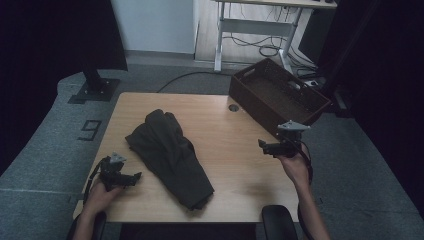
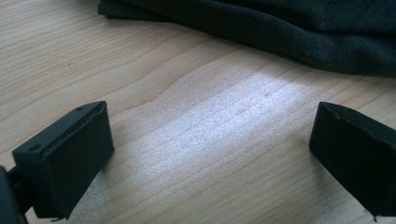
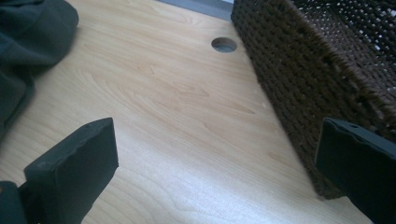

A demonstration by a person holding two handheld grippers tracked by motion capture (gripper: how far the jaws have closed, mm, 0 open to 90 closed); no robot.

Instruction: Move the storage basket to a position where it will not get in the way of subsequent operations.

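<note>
Dark folded garment [image 1: 170, 155] sits centre-left of frame on the wooden table [image 1: 235, 165], w/ left gripper [image 1: 131, 178] and right gripper [image 1: 262, 145] both spread wide, empty, apart from it; risk: a one-layer pinch could unfold it, or the right gripper could snag the wicker basket [image 1: 277, 95].
</note>
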